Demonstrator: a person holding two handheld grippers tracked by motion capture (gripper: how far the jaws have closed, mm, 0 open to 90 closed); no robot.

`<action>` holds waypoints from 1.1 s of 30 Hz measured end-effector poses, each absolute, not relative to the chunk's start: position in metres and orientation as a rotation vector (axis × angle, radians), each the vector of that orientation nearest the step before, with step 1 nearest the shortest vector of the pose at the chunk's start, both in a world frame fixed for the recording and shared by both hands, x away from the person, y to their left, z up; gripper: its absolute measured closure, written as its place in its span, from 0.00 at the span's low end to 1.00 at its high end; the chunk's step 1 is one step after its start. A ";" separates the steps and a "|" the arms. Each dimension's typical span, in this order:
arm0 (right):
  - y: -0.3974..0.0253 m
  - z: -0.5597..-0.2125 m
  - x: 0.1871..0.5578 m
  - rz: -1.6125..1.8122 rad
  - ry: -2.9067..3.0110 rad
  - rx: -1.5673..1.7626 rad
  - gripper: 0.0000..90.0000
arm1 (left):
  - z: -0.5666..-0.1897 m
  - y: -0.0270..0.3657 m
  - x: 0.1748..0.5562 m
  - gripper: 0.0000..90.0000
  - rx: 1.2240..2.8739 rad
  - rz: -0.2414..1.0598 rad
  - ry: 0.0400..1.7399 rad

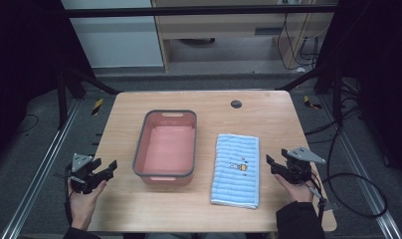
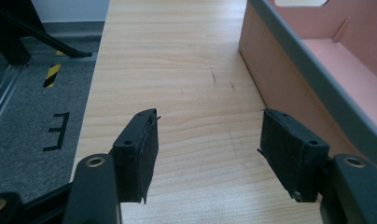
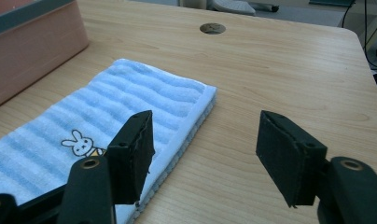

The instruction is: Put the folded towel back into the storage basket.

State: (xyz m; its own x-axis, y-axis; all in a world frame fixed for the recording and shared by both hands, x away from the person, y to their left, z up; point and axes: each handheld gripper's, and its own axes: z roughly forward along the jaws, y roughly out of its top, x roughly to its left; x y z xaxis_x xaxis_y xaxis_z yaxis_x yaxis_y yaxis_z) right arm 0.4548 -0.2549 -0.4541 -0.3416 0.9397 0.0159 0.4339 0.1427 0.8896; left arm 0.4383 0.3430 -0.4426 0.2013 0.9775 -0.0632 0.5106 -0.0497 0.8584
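Wood table [image 1: 139, 209]: pink bin [image 1: 165, 145] mid, towel [image 1: 236, 169] beside; left gripper [image 1: 107, 169] & right gripper [image 1: 273, 163] at edges, fingers wide, empty.

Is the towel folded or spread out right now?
Folded. The blue towel lies flat as a neat rectangle beside the pink tub, and its near edge shows stacked layers in the right gripper view.

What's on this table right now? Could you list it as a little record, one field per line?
table: light wooden top with a small dark round hole near the far edge
basin: pink with a grey rim, left of centre, nothing inside
towel: folded, blue-striped, flat to the right of the basin, rabbit picture on it
left tool: jaws open, held at the table's left edge, holding nothing
right tool: jaws open, just right of the towel, holding nothing
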 end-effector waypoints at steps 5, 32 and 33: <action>-0.252 -0.448 0.454 1.154 1.858 1.298 0.39 | -0.429 0.341 0.432 0.40 1.636 0.751 1.382; -0.244 -0.405 0.460 1.244 1.839 1.253 0.39 | -0.391 0.293 0.422 0.37 1.662 0.752 1.203; -0.244 -0.403 0.461 1.251 1.835 1.250 0.39 | -0.390 0.289 0.422 0.37 1.665 0.757 1.190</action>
